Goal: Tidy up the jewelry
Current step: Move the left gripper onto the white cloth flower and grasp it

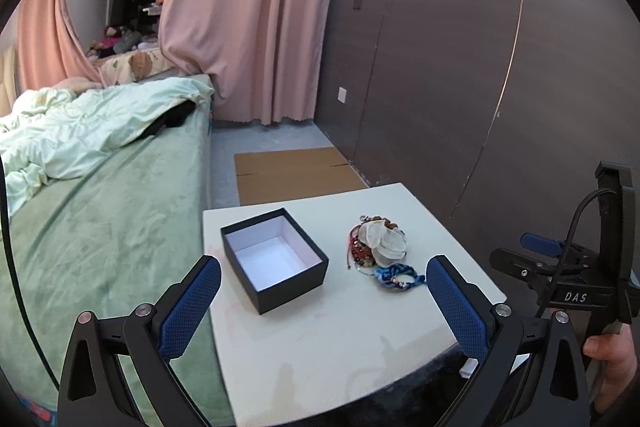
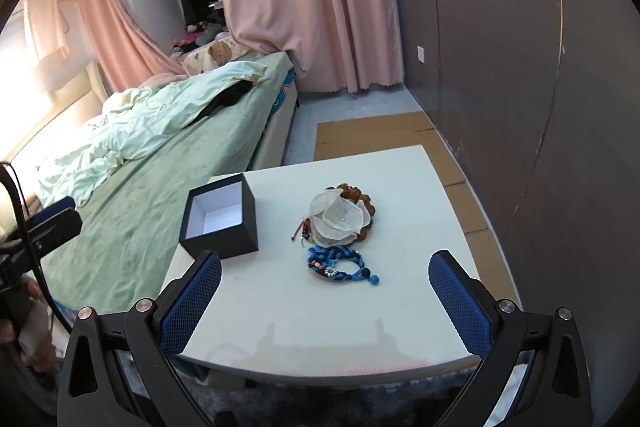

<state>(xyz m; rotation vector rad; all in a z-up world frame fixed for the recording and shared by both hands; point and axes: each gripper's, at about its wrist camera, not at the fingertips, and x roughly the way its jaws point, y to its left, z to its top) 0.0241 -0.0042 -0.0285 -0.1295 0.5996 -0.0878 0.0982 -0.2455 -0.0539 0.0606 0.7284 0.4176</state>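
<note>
An open black box [image 1: 274, 259] with a white, empty inside stands on the left of a small white table [image 1: 320, 339]; it also shows in the right wrist view [image 2: 220, 221]. To its right lies a pile of jewelry [image 1: 376, 241]: beaded bracelets under a translucent white flower piece [image 2: 338, 217], with a blue braided bracelet [image 2: 340, 265] nearest me, also in the left wrist view [image 1: 396, 275]. My left gripper [image 1: 323, 267] is open and empty above the table's near side. My right gripper [image 2: 325, 265] is open and empty, short of the blue bracelet.
A bed with green sheets [image 1: 100, 227] runs along the table's left side. A dark panelled wall [image 1: 480, 87] stands to the right. Flat cardboard [image 1: 296, 173] lies on the floor beyond the table. Pink curtains [image 1: 256, 7] hang at the back.
</note>
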